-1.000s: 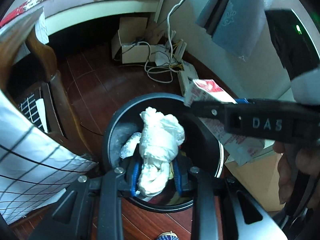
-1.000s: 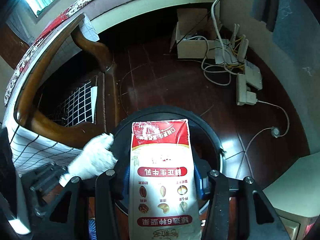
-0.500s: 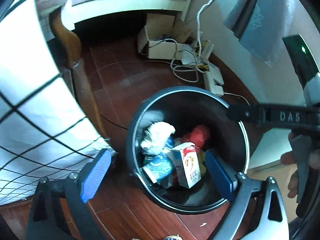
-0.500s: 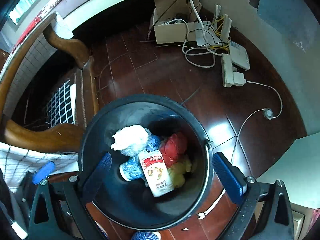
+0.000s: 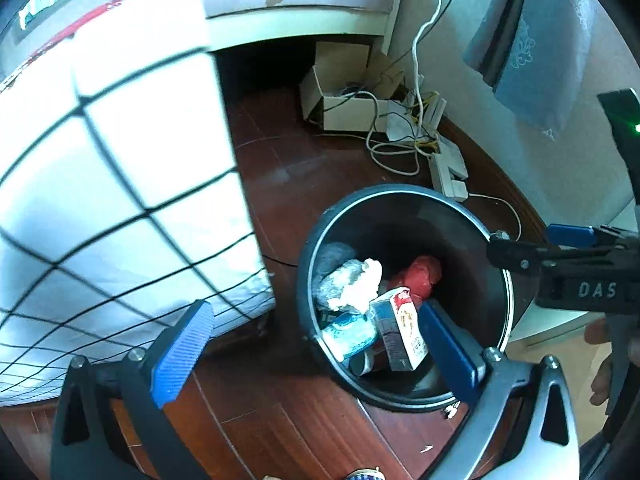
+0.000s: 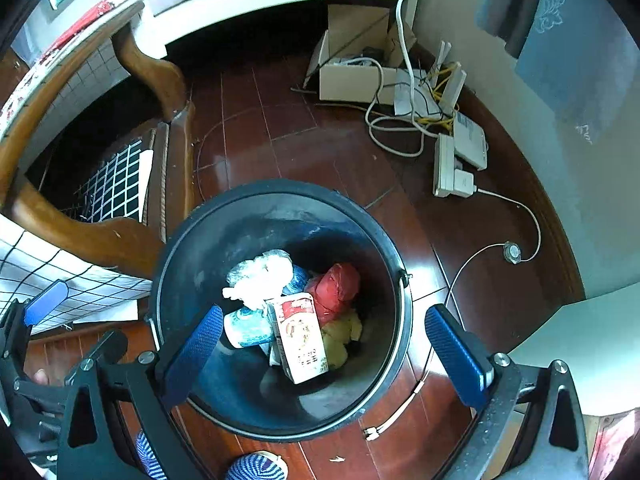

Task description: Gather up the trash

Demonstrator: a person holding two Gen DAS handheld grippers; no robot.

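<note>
A round black trash bin (image 6: 406, 320) stands on the dark wooden floor; it also shows in the left wrist view (image 5: 306, 264). Inside lie a crumpled white tissue wad (image 6: 260, 274) (image 5: 354, 282), a red-and-white carton (image 6: 300, 340) (image 5: 400, 328), a red crumpled bag (image 6: 336, 286), a blue-white cup (image 6: 246, 326) and yellowish scraps. My right gripper (image 6: 324, 356) is open and empty above the bin. My left gripper (image 5: 316, 356) is open and empty at the bin's left side.
A bed with a white black-grid sheet (image 5: 112, 184) and a curved wooden frame (image 6: 152, 68) lies left of the bin. A cardboard box (image 6: 352, 60), tangled cables and a power strip (image 6: 448, 164) lie by the far wall. A pale cabinet (image 6: 580, 340) stands at right.
Both grippers opened and dropped the tissue wad and the carton into the bin. The left gripper then drew back to the left, toward the bed.
</note>
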